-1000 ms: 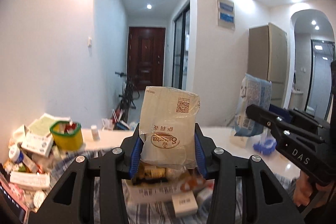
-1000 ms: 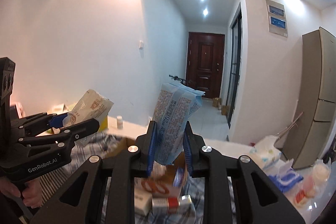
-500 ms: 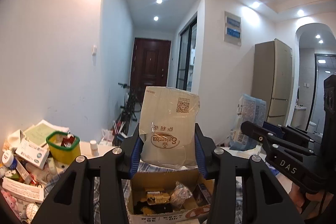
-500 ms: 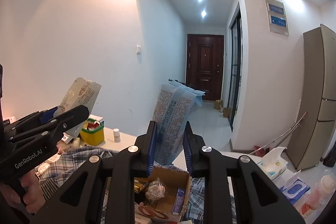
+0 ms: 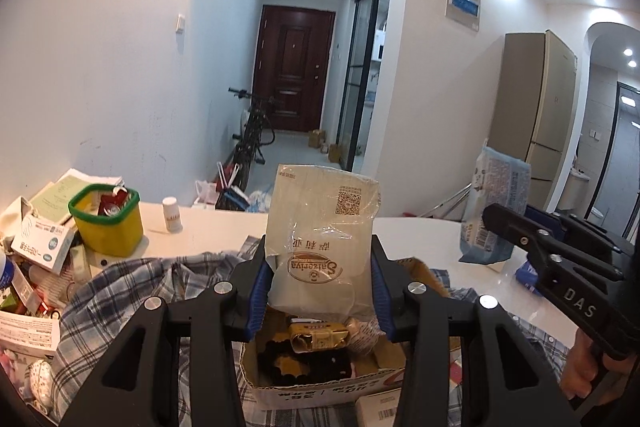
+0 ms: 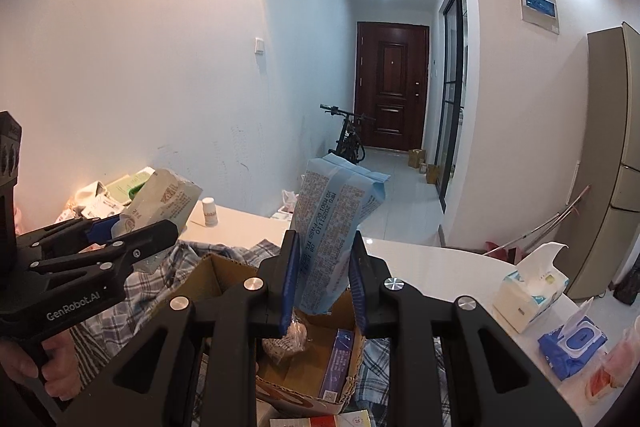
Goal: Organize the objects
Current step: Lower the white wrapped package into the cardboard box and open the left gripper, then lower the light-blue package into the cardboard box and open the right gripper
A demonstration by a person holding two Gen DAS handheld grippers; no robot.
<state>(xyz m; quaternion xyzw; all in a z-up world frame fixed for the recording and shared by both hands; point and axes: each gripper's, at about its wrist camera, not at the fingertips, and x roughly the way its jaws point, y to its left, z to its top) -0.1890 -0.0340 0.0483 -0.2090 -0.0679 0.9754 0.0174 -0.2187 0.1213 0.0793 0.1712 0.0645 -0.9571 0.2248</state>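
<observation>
The left gripper (image 5: 318, 291) clamps an upright beige pouch (image 5: 322, 227) and the right gripper (image 6: 322, 281) a blue pack (image 6: 334, 217), long axes vertical, the box (image 5: 320, 381) just below both fingers

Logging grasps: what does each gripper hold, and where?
Left gripper: beige packet, lower end. Right gripper: blue packet, lower end.

A bicycle (image 5: 252, 131) leans near the brown door (image 5: 294, 75)
</observation>
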